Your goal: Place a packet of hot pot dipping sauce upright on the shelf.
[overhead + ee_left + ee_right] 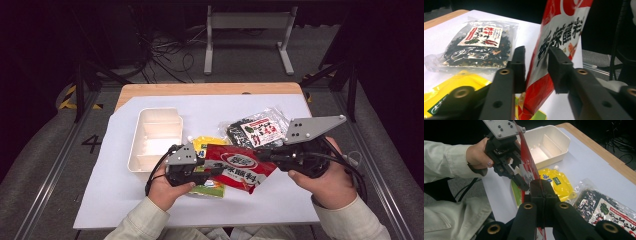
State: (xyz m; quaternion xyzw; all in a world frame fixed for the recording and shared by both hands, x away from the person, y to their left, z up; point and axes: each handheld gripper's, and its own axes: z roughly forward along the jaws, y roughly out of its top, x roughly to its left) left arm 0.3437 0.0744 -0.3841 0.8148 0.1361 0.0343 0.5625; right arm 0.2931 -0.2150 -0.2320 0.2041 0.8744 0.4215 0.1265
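Observation:
A red and white snack packet (240, 167) (564, 27) (526, 162) hangs above the table between both grippers. My right gripper (260, 151) (543, 187) is shut on the packet's right edge, and a thin red strip shows between its closed jaws. My left gripper (212, 171) (536, 67) straddles the packet's left end. Its jaws stand one on each side of the sheet with a gap still showing, so the pads are not pressing it flat. In the right gripper view the left gripper (520, 178) and the hand that holds it appear beyond the packet.
A white divided tray (142, 150) (559, 147) sits at the left of the white sheet (125, 200). A yellow spouted pouch (207, 142) (461, 80) (554, 181) lies under the held packet. A clear packet of dark dried seaweed (257, 127) (479, 45) (604, 207) lies at the back right.

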